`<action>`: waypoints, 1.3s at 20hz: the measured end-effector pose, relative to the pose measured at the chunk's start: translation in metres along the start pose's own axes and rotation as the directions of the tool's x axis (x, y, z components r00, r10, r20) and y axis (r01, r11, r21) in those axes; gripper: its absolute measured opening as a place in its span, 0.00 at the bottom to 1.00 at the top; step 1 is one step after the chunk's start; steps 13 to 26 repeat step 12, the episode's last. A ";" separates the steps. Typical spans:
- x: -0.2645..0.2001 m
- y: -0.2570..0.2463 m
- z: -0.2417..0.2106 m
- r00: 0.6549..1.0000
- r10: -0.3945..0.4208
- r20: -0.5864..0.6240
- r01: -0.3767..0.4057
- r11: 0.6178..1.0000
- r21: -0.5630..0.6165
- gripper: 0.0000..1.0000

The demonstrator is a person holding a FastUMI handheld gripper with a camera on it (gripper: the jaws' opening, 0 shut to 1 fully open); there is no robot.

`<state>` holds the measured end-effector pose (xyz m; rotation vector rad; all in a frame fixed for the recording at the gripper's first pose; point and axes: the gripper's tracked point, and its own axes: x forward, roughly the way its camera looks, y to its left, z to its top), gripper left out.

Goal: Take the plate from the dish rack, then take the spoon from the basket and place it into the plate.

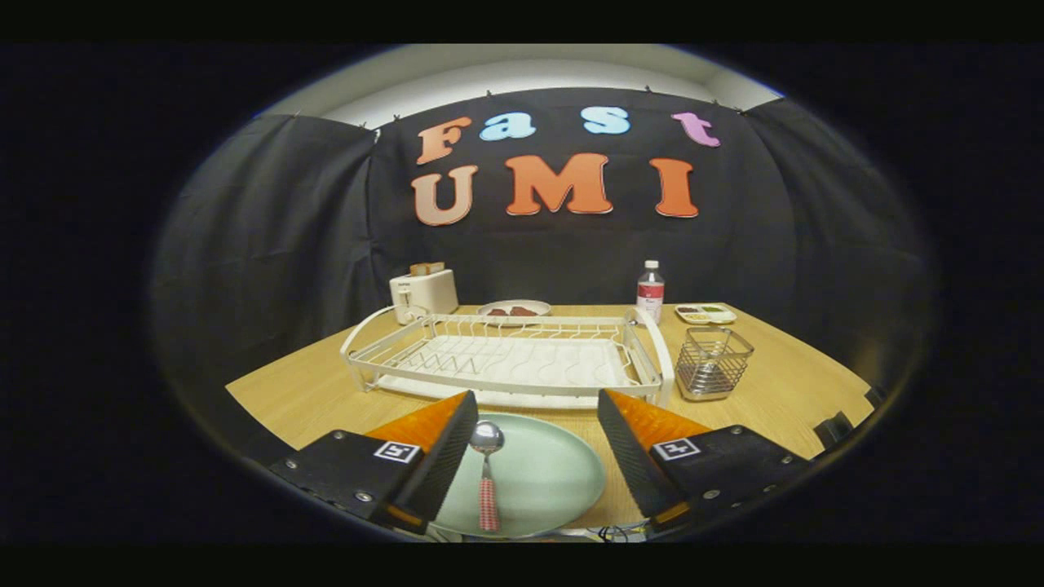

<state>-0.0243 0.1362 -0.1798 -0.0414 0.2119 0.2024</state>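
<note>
Spoon [487,473] lay in the plate [555,473] on the tabletop [783,383], between the fingers of my released hand-held gripper [534,456]; I judged it light, stiff, slippery at the bowl, best pinched mid-handle.

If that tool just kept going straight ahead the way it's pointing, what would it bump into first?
Most likely the white dish rack, just beyond the green plate with the spoon on it. The tool is open, its fingers either side of the plate. Its height above the table is unclear, so it might pass over the rack's near rim.
</note>
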 end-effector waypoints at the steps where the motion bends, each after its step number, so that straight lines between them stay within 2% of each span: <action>1: 0.002 -0.006 0.005 1.000 -0.009 0.007 0.009 1.000 0.009 0.93; 2: 0.002 -0.013 0.010 1.000 -0.014 0.010 0.014 1.000 0.011 0.98; 7: -0.003 -0.049 0.028 0.997 -0.067 0.034 0.068 0.998 -0.020 0.98; 12: -0.008 -0.084 0.041 0.991 -0.128 0.047 0.128 0.992 0.001 0.98; 26: -0.008 -0.084 0.041 0.991 -0.128 0.047 0.128 0.992 0.001 0.98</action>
